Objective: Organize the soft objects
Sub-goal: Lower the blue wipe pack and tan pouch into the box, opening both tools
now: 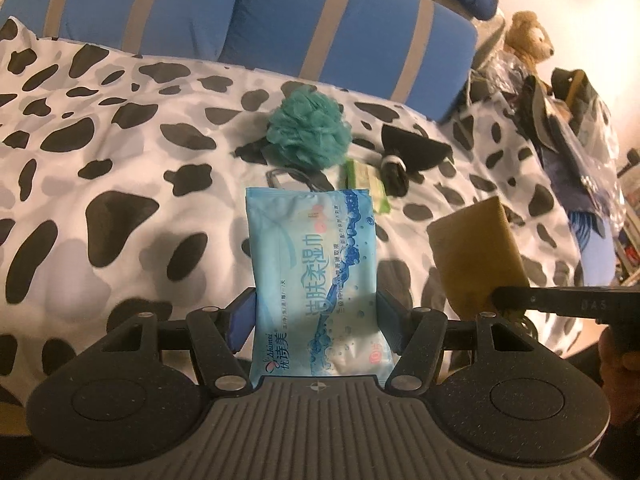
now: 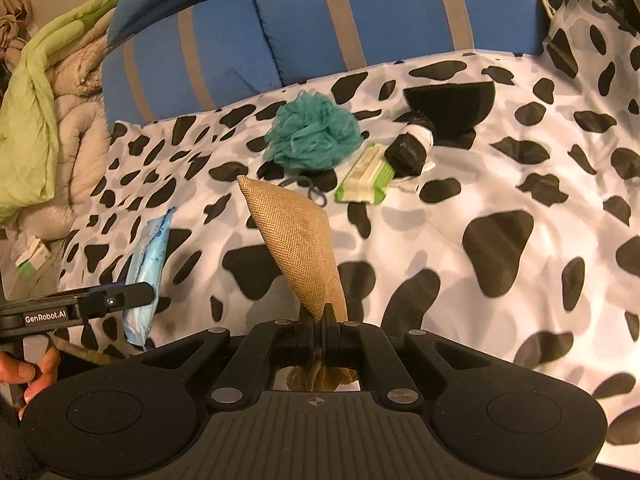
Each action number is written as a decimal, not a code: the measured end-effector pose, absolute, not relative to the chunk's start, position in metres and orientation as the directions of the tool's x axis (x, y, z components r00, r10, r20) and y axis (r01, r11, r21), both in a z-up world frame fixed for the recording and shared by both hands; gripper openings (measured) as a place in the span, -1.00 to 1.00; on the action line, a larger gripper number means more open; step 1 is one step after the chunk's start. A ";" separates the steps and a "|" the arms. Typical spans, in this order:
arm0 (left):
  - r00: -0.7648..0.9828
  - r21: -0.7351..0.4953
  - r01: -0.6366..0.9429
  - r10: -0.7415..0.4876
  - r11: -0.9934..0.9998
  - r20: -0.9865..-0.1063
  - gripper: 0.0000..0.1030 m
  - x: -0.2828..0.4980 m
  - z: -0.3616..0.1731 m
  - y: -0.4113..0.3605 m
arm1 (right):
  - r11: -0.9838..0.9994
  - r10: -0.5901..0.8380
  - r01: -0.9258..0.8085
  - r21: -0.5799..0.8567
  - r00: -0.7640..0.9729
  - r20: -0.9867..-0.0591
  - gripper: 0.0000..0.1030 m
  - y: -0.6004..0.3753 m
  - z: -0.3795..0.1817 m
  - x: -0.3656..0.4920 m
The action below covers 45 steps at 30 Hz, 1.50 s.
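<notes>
My left gripper (image 1: 316, 320) is shut on a light blue wet-wipe pack (image 1: 314, 276) and holds it above the cow-print bedspread (image 1: 120, 168). The pack also shows in the right wrist view (image 2: 146, 272), with the left gripper (image 2: 132, 296) beside it. My right gripper (image 2: 319, 322) is shut on a tan burlap pouch (image 2: 298, 248), which sticks up over the bed; the pouch shows in the left wrist view (image 1: 474, 252). A teal bath pouf (image 2: 314, 138), a green wipe pack (image 2: 366, 178) and a black rolled cloth (image 2: 412, 146) lie on the bed ahead.
Blue pillows with grey stripes (image 2: 320, 28) stand at the head of the bed. A black half-round item (image 2: 450, 110) lies behind the rolled cloth. A teddy bear (image 1: 528, 40) and cluttered bags (image 1: 572, 128) sit at the right. Green and beige bedding (image 2: 40, 120) is piled at the left.
</notes>
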State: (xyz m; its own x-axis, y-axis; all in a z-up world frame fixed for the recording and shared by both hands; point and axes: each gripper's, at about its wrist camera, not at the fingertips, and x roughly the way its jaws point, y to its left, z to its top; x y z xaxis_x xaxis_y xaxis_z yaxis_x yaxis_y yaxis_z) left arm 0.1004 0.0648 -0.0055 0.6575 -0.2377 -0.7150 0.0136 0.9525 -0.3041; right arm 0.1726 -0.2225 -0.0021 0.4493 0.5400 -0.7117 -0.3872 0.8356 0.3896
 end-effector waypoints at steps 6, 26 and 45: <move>0.629 -0.273 0.041 -0.237 0.961 -0.740 0.19 0.078 -0.009 0.048 | 0.824 0.553 -0.405 0.395 0.430 -0.713 -0.89 -0.219 -0.002 0.144; 0.466 -0.241 -0.021 -0.204 0.970 -0.861 0.19 0.029 -0.029 0.021 | 0.841 0.506 -0.390 0.375 0.322 -0.800 -0.89 -0.206 -0.017 0.070; 0.397 -0.205 -0.058 -0.165 0.977 -0.903 0.55 0.036 -0.040 0.021 | 0.860 0.439 -0.410 0.306 0.286 -0.852 0.81 -0.194 -0.027 0.066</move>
State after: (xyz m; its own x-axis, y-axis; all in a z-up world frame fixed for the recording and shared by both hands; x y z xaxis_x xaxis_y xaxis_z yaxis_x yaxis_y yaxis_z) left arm 0.0363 0.0209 -0.0400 0.3975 -0.1654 -0.9026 -0.0577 0.9772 -0.2045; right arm 0.0664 -0.1937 -0.0267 0.2861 0.4391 -0.8517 -0.4097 0.8595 0.3055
